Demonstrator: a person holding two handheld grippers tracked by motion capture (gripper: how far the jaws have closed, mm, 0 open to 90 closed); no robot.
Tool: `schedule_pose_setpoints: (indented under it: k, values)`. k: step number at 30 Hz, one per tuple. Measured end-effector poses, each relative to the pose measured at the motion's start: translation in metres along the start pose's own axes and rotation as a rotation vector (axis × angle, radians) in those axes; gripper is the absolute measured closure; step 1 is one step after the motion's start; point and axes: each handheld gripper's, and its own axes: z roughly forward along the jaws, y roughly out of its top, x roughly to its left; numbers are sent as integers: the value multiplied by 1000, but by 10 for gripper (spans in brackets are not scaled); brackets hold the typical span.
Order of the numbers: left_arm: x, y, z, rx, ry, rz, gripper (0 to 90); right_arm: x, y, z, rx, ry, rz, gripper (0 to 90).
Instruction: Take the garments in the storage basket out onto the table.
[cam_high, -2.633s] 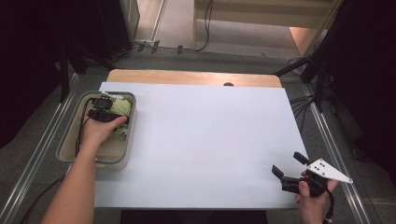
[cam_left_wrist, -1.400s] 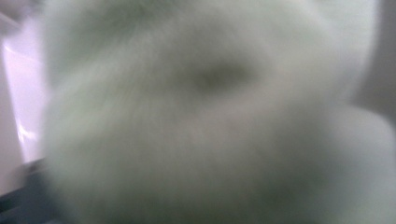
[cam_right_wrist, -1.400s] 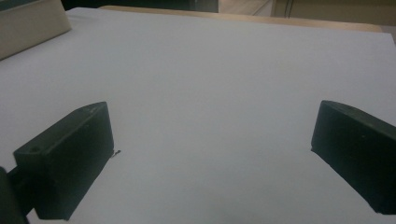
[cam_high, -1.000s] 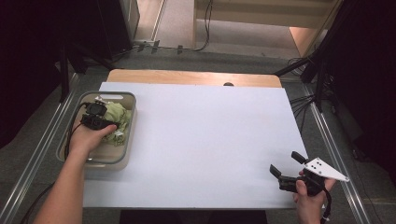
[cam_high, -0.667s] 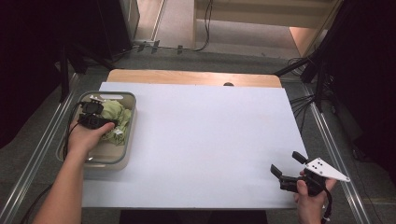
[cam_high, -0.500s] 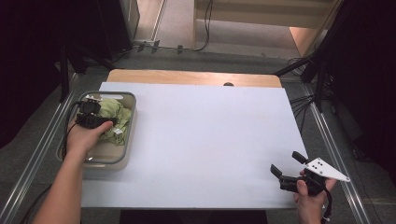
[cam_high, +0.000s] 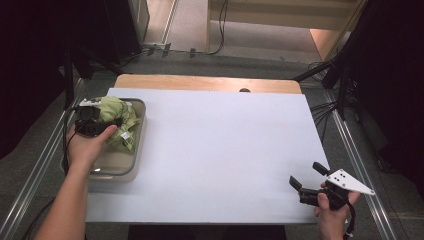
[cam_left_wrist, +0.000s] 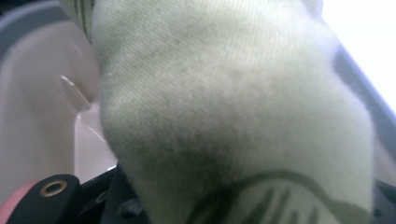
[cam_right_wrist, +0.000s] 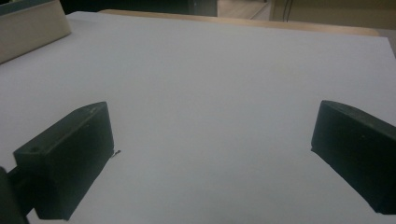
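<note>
Our left gripper pinches the pale green cloth, whose hanging folds could snag the tray rim, while our right gripper waits spread.

Pale green cloth: crumpled bundle with darker printed lines and small white tag, bunched over far end of your beige tray, one fold hanging down inside. Up close, soft fuzzy weave.

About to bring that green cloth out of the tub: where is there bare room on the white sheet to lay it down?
Nearly the whole white sheet lies bare, from the tub on its left side across to the right gripper at the near right corner. It is crowded at the tub alone, where the left gripper holds the green cloth.
</note>
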Motion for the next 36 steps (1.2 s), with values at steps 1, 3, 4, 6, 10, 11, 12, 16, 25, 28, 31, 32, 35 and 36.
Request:
schedule_pose_setpoints:
  k: [1, 3, 4, 6, 10, 11, 12, 16, 25, 28, 31, 32, 35, 36]
  values:
    - [0, 0, -1, -10, 0, -4, 555, -1, 0, 0, -4, 5, 1, 0]
    - [1, 0, -2, -22, 1, -5, 555, -1, 0, 0, -6, 8, 7, 0]
    - [0, 0, -5, -49, 14, -9, 555, -2, 1, -1, -9, 6, 15, 0]
    - [1, 0, -9, -81, 17, -20, 555, -3, 1, -2, -13, 2, 17, 0]
    - [-1, 1, -14, -124, 20, -21, 555, -3, 1, -2, -12, 1, 16, 0]
    - [-2, 1, -17, -154, 20, -19, 555, -4, 1, -1, -14, 8, 24, 0]
    - [-3, 1, -18, -164, 18, -20, 555, -4, 1, -2, -18, 11, 30, 0]
    - [-5, 1, -22, -206, 17, -16, 554, -4, 2, -2, -21, 11, 29, 0]
    - [-13, 5, -36, -297, 3, -2, 554, -5, 1, -2, -19, 11, 38, 0]
    - [-16, 8, -40, -323, -4, 1, 553, -5, 1, -2, -21, 10, 36, 0]
    - [-19, 10, -44, -345, -3, 2, 552, -6, 1, -2, -22, 10, 36, 0]
    - [-19, 10, -44, -349, -3, 1, 553, -6, 1, -2, -22, 12, 39, 0]
    - [-21, 11, -47, -360, -6, 4, 552, -6, 1, -3, -24, 11, 39, 0]
    - [-21, 11, -48, -368, -7, 8, 552, -6, 1, -3, -24, 11, 38, 0]
